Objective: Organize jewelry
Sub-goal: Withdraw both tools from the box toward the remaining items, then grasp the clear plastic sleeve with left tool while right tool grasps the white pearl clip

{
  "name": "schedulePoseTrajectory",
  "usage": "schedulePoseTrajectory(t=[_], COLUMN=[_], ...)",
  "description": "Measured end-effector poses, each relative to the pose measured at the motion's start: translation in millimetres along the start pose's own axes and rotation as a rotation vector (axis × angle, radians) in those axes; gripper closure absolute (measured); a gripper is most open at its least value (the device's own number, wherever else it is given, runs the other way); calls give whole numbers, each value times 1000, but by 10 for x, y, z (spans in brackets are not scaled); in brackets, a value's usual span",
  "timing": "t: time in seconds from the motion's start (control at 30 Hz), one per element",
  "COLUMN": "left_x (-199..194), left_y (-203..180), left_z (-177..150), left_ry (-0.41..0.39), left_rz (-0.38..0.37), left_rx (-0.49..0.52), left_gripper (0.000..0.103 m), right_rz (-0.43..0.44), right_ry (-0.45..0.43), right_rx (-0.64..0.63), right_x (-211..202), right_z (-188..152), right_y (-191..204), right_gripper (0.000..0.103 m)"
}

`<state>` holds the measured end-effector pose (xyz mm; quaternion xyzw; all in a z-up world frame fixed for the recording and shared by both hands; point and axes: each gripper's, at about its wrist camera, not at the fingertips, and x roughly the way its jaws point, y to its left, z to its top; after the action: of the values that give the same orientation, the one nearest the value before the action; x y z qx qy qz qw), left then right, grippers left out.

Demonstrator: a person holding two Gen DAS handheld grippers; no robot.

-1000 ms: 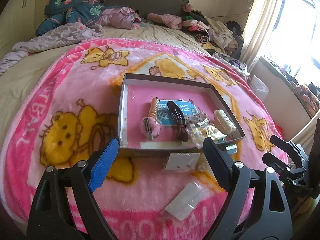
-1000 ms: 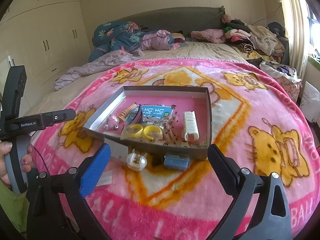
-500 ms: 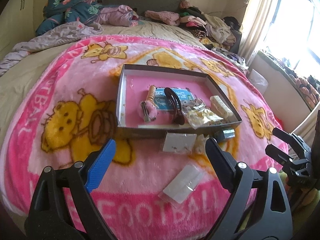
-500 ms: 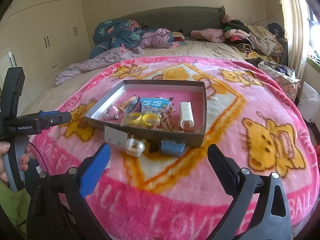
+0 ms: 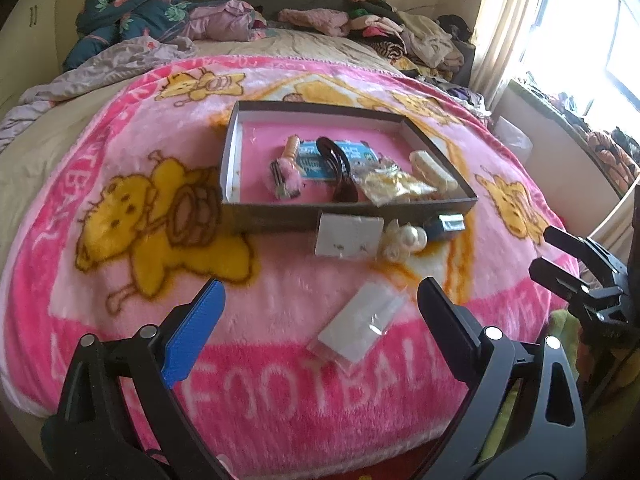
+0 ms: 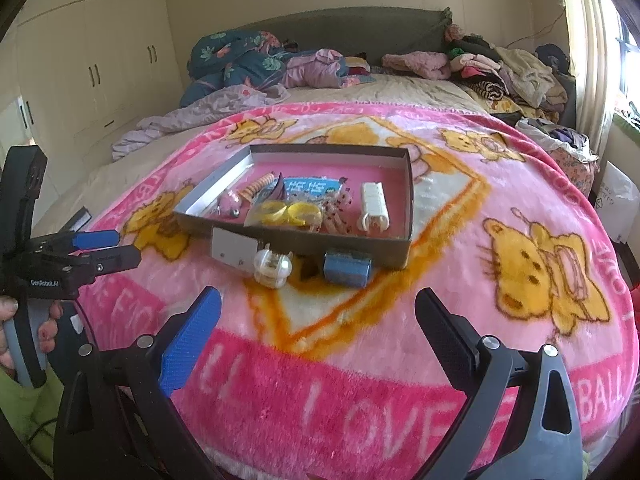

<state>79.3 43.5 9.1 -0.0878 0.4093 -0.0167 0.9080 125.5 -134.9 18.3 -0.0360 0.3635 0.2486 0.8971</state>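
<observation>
A pink fleece blanket with yellow bears (image 5: 120, 184) covers the bed, bearing a shallow grey cardboard tray (image 5: 280, 214) of trinkets. Nearer lies a clear plastic jewelry packet (image 5: 360, 328), its long axis running near-left to far-right, between and just beyond the left gripper (image 5: 320, 312), whose jaws have just been opening, nothing gripped. The right gripper (image 6: 316, 316), also spread and empty, hangs farther off.

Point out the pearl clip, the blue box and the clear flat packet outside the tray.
pearl clip (image 6: 273, 268), right wrist view, on its round white body
blue box (image 6: 346, 269), right wrist view, on its front face
clear flat packet (image 5: 360, 328), left wrist view, on its middle
</observation>
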Motion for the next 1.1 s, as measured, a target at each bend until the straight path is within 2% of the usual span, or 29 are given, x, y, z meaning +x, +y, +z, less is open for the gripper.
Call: schedulePoseTrajectory(t=[0.4,0.7,0.93,1.1], left_x=[40,173,333,466], left_y=[121,48,-59,-156], left_z=[-279,-358,-369,-340], left_ry=[30,55,76,91], left_rz=[19,-14,-45,-70], left_rx=[2,45,105,152], left_gripper=[13,13,13,17], right_rz=[29,88,139,157], right_ry=[30,57,124,161], right_rx=[-33,-73,-37,-12], right_x=[200,536,869,1096], right_z=[-69,0,76,127], right_y=[165,299,288,295], right_gripper=[6,7,25,37])
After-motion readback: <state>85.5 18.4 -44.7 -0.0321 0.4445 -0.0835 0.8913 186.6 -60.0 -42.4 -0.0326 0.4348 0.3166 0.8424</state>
